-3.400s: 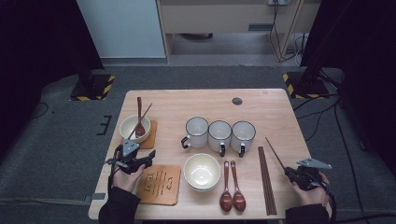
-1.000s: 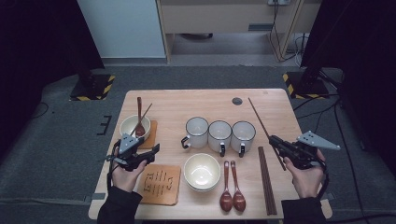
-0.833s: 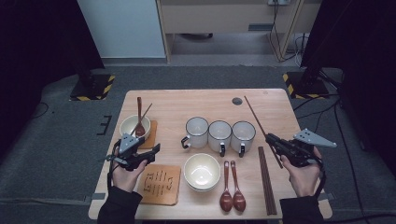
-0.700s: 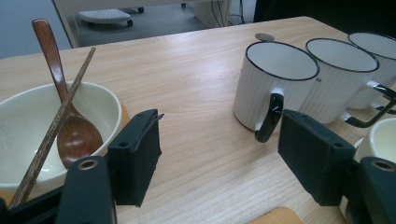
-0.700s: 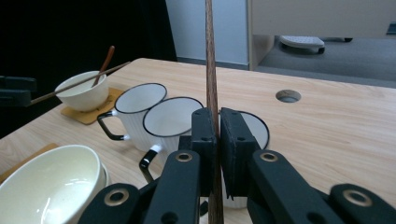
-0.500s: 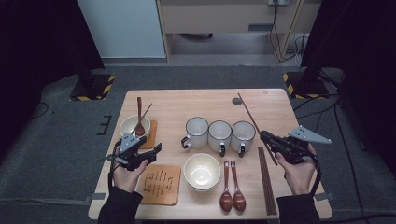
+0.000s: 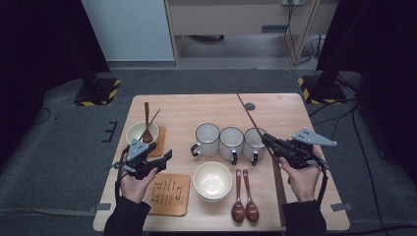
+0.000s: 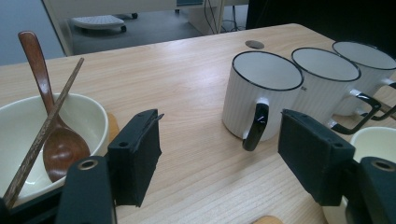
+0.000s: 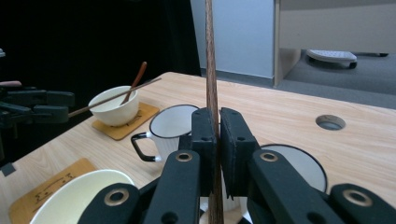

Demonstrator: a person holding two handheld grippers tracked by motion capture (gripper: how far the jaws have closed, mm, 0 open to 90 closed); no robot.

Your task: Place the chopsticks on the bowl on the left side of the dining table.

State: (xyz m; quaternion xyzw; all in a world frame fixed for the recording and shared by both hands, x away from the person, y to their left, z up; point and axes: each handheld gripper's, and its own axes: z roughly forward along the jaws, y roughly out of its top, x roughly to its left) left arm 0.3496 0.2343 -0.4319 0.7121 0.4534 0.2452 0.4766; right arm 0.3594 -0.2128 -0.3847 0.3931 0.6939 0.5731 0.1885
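My right gripper (image 7: 269, 141) is shut on a dark wooden chopstick (image 7: 247, 109), which slants up and away over the table's back right. In the right gripper view the chopstick (image 9: 209, 56) rises straight up from the closed jaws of the right gripper (image 9: 218, 140), above the rightmost mug (image 9: 299, 168). My left gripper (image 7: 164, 156) hovers low at the front left with its jaws open and nothing between them. In its own view the left gripper (image 8: 217, 158) faces three white mugs (image 8: 261, 93). A cream bowl (image 7: 141, 132) on a coaster holds a wooden spoon (image 8: 51, 140) and another chopstick (image 8: 44, 130).
Three mugs (image 7: 231, 143) stand in a row mid-table. An empty cream bowl (image 7: 212, 180) sits in front of them, with two wooden spoons (image 7: 244, 199) to its right. A chopstick (image 7: 280, 189) lies under my right hand. A wooden coaster (image 7: 167, 194) lies front left.
My right gripper has carried the chopstick leftward toward the mugs and slightly up. The left gripper has stayed where it was, jaws unchanged.
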